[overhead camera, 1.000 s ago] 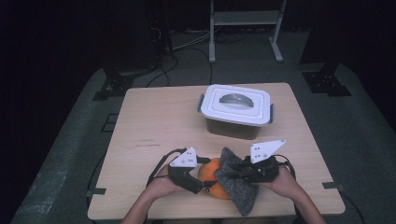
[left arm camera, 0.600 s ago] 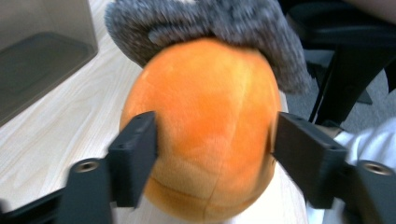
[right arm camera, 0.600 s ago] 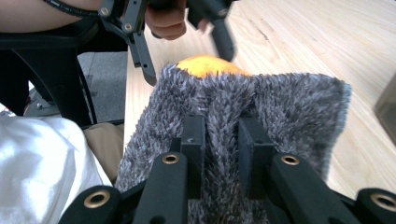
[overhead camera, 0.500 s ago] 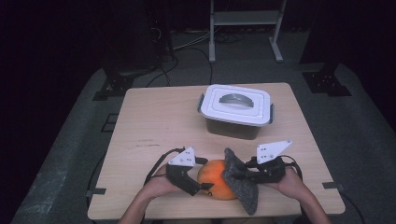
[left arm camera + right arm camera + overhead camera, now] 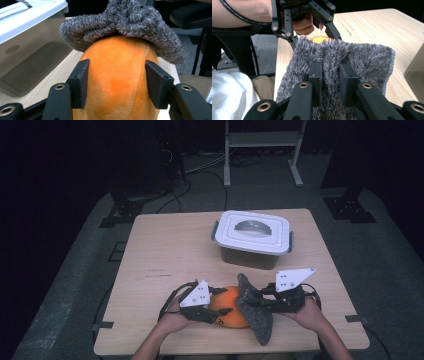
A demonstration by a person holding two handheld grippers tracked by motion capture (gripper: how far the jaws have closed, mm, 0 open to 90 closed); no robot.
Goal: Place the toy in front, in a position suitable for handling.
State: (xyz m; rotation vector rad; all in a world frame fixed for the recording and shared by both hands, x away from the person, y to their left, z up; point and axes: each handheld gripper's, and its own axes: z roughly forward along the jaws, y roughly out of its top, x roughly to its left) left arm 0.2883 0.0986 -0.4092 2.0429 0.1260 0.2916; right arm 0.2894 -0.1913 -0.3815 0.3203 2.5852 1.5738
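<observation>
An orange plush ball (image 5: 231,307) (image 5: 117,80) rests near the table's front edge. My left gripper (image 5: 220,312) (image 5: 117,80) is shut on it, one jaw pressed to each side. A grey fuzzy cloth (image 5: 254,315) (image 5: 125,25) (image 5: 344,60) drapes against the ball's right side and hangs toward the front edge. My right gripper (image 5: 256,301) (image 5: 331,75) is shut on a pinched fold of that cloth. In the right gripper view the ball (image 5: 320,39) peeks out behind the cloth, with the left gripper and a hand beyond it.
A clear plastic box with a white lid (image 5: 252,237) (image 5: 27,37) stands at the back centre-right of the wooden table (image 5: 165,255). A dark floor with cables and stand legs surrounds the table.
The right gripper has pulled the cloth to the right, off the top of the ball, so more orange shows. The left gripper has held still on the ball.
</observation>
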